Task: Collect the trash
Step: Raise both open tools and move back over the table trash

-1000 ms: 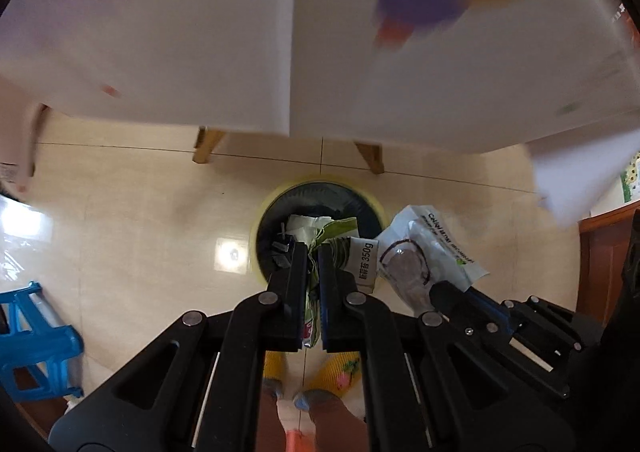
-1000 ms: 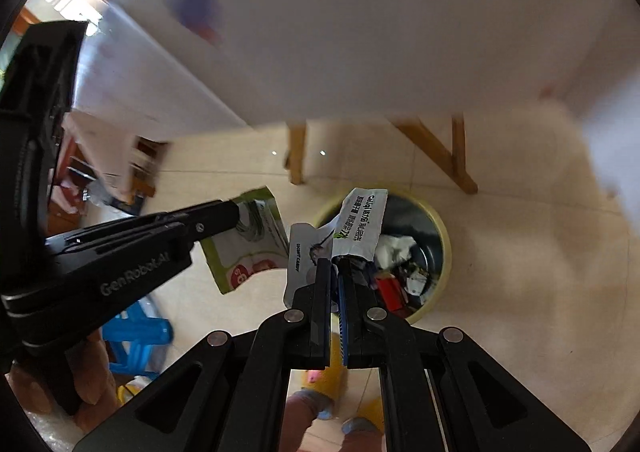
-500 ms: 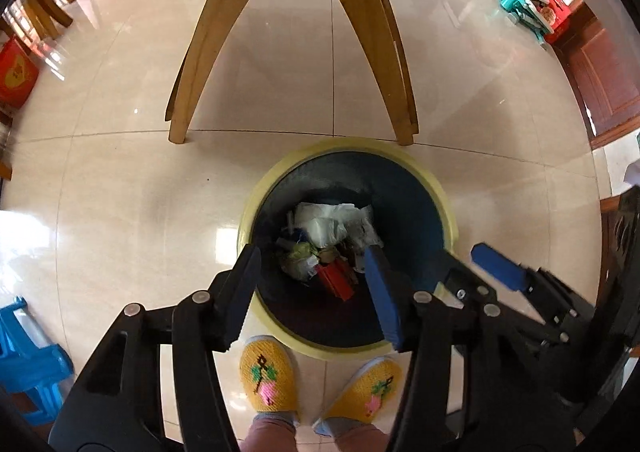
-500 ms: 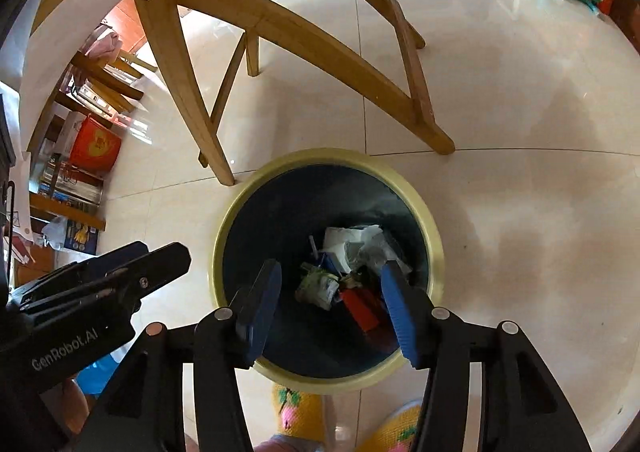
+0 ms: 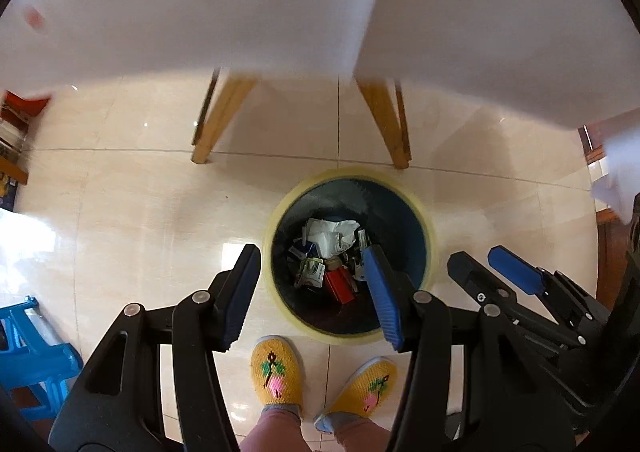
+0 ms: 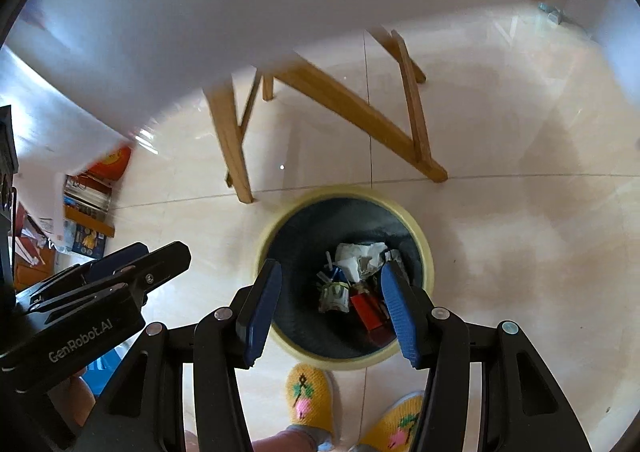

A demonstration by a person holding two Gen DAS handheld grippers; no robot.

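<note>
left claw (image 5: 310, 292) and right claw (image 6: 334, 310) both released, empty, raised since 0.5 s ago | trash (image 5: 330, 252) in yellow-rimmed bin (image 5: 428, 228) | white counter (image 5: 200, 4) blurred, now overhanging top of view

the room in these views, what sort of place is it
Probably a lived-in home: glossy tiled floor, a wooden-legged table, a trash bin and a person in knitted yellow slippers.

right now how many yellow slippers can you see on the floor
2. One slipper sits just below the trash bin rim; the other slipper is to its right, partly behind the left gripper finger. None seem hidden.
</note>
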